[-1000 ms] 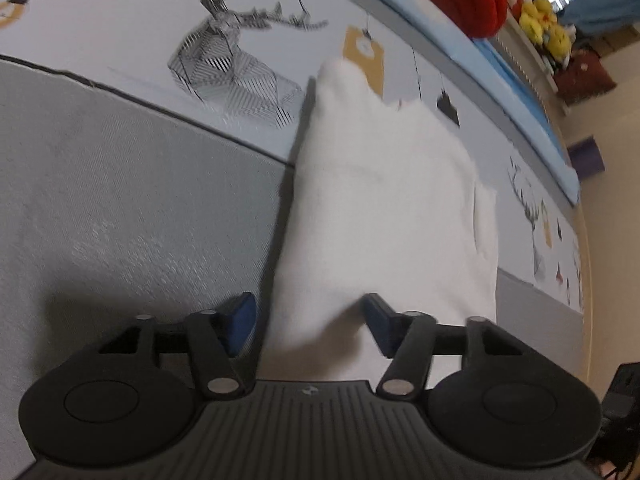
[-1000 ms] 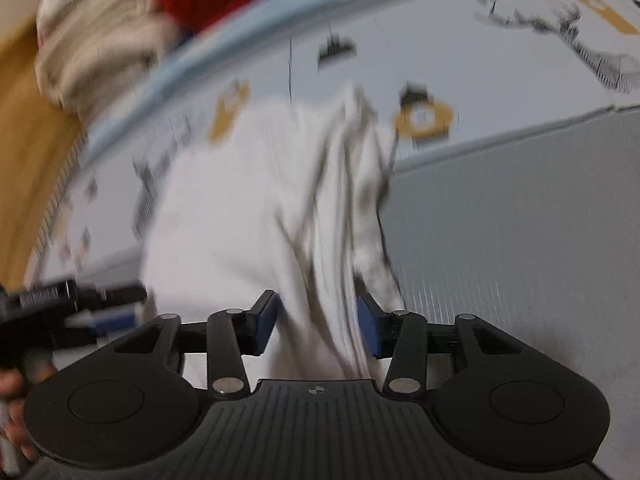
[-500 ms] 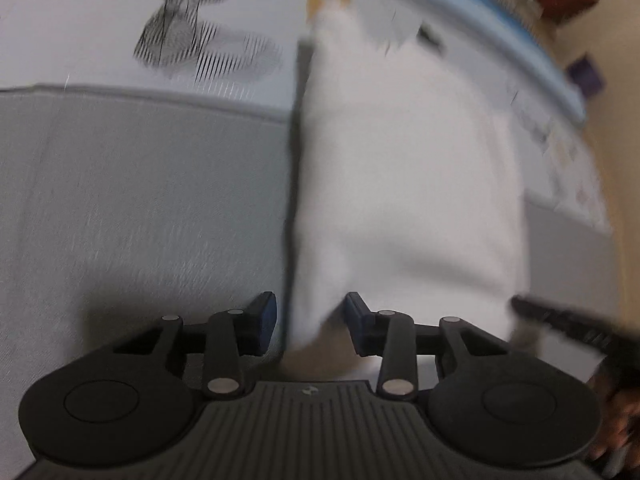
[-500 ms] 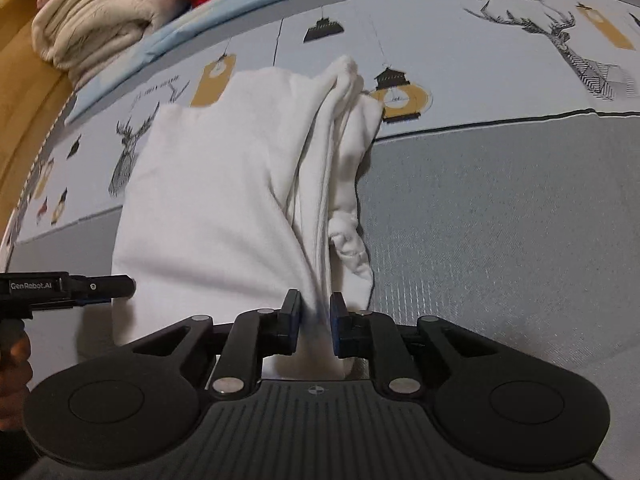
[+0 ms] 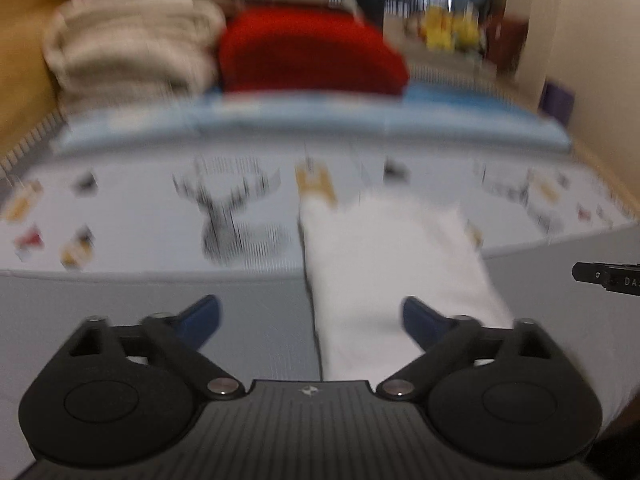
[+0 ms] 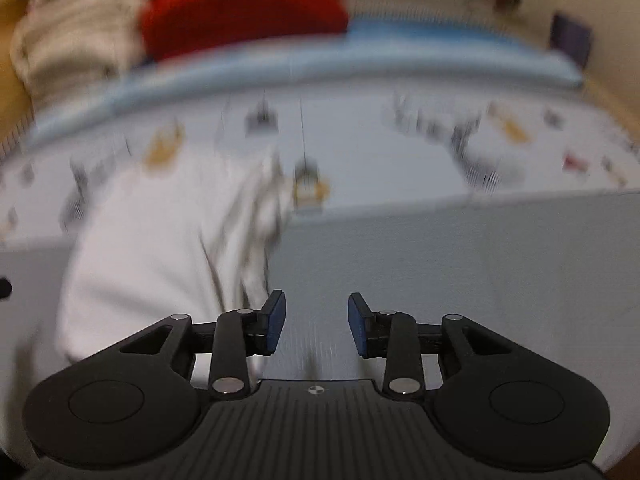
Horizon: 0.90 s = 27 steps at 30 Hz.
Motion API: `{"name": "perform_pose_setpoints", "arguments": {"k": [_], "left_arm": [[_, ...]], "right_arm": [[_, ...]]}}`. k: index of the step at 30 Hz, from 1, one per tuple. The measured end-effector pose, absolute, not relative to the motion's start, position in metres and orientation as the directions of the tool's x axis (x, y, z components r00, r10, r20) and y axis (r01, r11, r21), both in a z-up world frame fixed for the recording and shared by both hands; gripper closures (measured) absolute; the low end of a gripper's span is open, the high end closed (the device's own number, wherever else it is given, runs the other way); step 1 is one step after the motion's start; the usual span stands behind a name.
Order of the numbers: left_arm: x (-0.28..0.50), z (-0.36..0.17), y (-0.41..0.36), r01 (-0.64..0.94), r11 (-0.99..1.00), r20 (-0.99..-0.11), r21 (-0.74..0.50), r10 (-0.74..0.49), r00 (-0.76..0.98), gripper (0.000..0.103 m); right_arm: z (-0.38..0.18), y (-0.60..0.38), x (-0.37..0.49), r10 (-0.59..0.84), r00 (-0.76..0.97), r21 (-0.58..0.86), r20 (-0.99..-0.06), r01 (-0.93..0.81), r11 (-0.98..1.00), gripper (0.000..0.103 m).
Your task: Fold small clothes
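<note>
— What's the bed like?
— Grey sheet near me, printed band (image 5: 140, 216) beyond; red pile (image 5: 312, 52) at the far edge.
— The garment?
— White cloth (image 5: 392, 264) lies mid-bed. I see my left gripper (image 5: 310, 318) and right gripper (image 6: 316, 322) opening, both empty.

There are 2 views, each from a fisheye camera mounted behind the fingers of a hand-held gripper, looking forward and steeply down along them over a bed. The left wrist view sits above the grey bedding (image 5: 120, 312), facing the printed sheet (image 5: 140, 208) and the far end of the bed; the left gripper (image 5: 310, 316) fills its lower edge, close to the lens. The right wrist view faces the same way from a little further right, with the right gripper (image 6: 316, 324) at its bottom. Both are blurred. Both share the folded white garment (image 5: 392, 264) (image 6: 160, 240), the red cushion (image 5: 308, 52) (image 6: 240, 4) and the beige blanket pile (image 5: 128, 44) (image 6: 72, 44).
</note>
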<state>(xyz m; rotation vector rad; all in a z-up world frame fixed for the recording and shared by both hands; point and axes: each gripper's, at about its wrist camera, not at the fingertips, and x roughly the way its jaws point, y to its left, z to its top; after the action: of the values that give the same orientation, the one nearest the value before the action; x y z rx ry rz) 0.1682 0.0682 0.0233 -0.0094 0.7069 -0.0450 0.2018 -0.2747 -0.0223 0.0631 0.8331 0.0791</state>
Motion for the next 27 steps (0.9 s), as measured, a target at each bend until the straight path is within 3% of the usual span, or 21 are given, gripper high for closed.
{"name": "perform_pose_setpoints", "arguments": {"k": [5, 9, 13, 17, 22, 27], "left_arm": [[0.108, 0.057, 0.031, 0.068, 0.997, -0.548, 0.035, -0.038, 0.835, 0.0], [0.064, 0.054, 0.016, 0.024, 1.0, -0.548, 0.012, -0.013, 0.837, 0.0], [0.047, 0.029, 0.007, 0.024, 0.999, -0.591, 0.026, -0.004, 0.807, 0.0], [0.057, 0.022, 0.01, 0.005, 1.0, -0.605, 0.004, -0.002, 0.796, 0.0], [0.076, 0.005, 0.017, -0.055, 0.998, -0.682, -0.03, 0.02, 0.731, 0.001], [0.081, 0.002, 0.02, -0.072, 0.996, -0.691, -0.054, 0.015, 0.722, 0.001]], "right_arm": [[0.035, -0.273, 0.137, 0.169, 0.82, 0.152, -0.547, -0.101, 0.983, 0.036], [0.054, -0.266, 0.085, 0.206, 0.854, 0.155, -0.478, -0.149, 0.977, 0.012], [0.034, -0.256, 0.054, 0.192, 0.849, 0.138, -0.492, -0.141, 0.98, 0.011], [0.007, -0.248, 0.059, 0.133, 0.771, 0.109, -0.623, -0.083, 0.991, 0.013], [0.004, -0.243, 0.076, 0.133, 0.762, 0.13, -0.634, -0.065, 0.989, 0.013], [0.004, -0.231, 0.079, 0.141, 0.769, 0.133, -0.623, -0.074, 0.988, 0.013]]}}
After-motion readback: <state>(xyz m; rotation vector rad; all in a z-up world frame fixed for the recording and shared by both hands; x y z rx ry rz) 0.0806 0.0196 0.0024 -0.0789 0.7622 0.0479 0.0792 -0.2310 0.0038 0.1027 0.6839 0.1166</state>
